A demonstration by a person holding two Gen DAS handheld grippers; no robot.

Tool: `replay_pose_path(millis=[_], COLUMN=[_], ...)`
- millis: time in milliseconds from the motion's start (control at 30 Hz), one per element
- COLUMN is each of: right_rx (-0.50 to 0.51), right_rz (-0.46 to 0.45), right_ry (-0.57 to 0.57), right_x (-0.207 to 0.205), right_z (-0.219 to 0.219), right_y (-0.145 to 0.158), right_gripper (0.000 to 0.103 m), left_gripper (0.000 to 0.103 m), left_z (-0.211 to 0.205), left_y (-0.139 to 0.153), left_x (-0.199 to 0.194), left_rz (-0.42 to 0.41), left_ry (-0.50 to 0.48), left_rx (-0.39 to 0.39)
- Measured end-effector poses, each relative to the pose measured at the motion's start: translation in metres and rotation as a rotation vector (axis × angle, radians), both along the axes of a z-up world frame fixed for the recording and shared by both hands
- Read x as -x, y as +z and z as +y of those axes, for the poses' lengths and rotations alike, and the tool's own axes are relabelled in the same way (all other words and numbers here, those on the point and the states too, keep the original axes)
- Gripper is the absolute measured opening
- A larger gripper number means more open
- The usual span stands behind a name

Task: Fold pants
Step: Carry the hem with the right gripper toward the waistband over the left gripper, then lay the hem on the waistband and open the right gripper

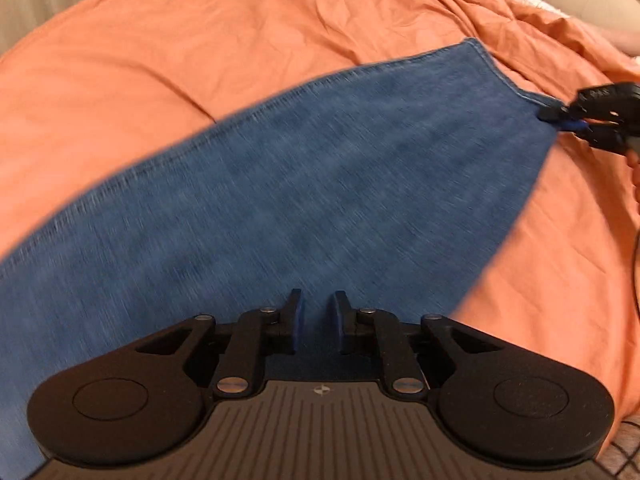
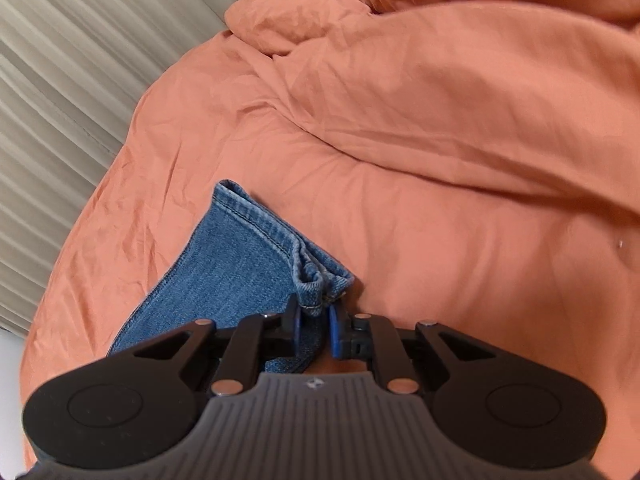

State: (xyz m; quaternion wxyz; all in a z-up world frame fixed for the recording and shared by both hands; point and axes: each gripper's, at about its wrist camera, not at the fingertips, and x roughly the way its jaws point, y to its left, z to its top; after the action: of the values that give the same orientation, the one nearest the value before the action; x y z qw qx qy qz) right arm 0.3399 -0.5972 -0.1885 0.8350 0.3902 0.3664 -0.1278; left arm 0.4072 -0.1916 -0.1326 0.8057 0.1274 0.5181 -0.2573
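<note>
Blue denim pants [image 1: 320, 168] stretch across an orange sheet, blurred by motion in the left wrist view. My left gripper [image 1: 318, 320] is over the near part of the denim, its jaws close together with denim between them. My right gripper [image 2: 314, 320] is shut on the bunched hem corner of the pants [image 2: 240, 264]. It also shows in the left wrist view [image 1: 568, 120], pinching the far hem corner at the right.
The orange sheet [image 1: 200, 48] covers the bed, with rumpled folds [image 2: 440, 80] to the right. Beige pleated curtains [image 2: 60, 60] hang beyond the bed's edge. A black cable [image 1: 634, 272] hangs at the right edge.
</note>
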Motion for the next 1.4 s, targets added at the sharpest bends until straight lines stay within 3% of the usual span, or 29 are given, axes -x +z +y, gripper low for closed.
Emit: replay_pose_path(millis=[200, 500, 733, 967, 1167, 1267, 1400], right_rx=[0.064, 0.204, 0.332, 0.403, 0.390, 0.357, 0.329], right_rz=[-0.038, -0.165, -0.306, -0.416, -0.393, -0.351, -0.223], right_ry=[0.048, 0.164, 0.331, 0.518, 0.646, 0.713, 0.846], right_x=[-0.001, 0.001, 0.004, 0.004, -0.006, -0.008, -0.001], right_z=[0.007, 0.052, 0.139, 0.255, 0.359, 0.411, 0.478], right_y=[0.038, 0.137, 0.227, 0.287, 0.287, 0.258, 0.190], right_gripper=[0.004, 0.003, 0.003, 0.003, 0.003, 0.003, 0.003], left_gripper=[0.011, 0.012, 0.013, 0.017, 0.021, 0.021, 0.024], left_z=[0.016, 0.019, 0.079, 0.172, 0.238, 0.262, 0.281], left_y=[0.003, -0.002, 0.039, 0.075, 0.085, 0.086, 0.084], left_x=[0.026, 0.065, 0.097, 0.112, 0.119, 0.121, 0.124], left_rz=[0.023, 0.125, 0.038, -0.057, -0.082, -0.087, -0.092], left_ry=[0.076, 0.017, 0.038, 0.187, 0.341, 0.394, 0.433], left_rx=[0.080, 0.176, 0.215, 0.235, 0.273, 0.275, 0.287])
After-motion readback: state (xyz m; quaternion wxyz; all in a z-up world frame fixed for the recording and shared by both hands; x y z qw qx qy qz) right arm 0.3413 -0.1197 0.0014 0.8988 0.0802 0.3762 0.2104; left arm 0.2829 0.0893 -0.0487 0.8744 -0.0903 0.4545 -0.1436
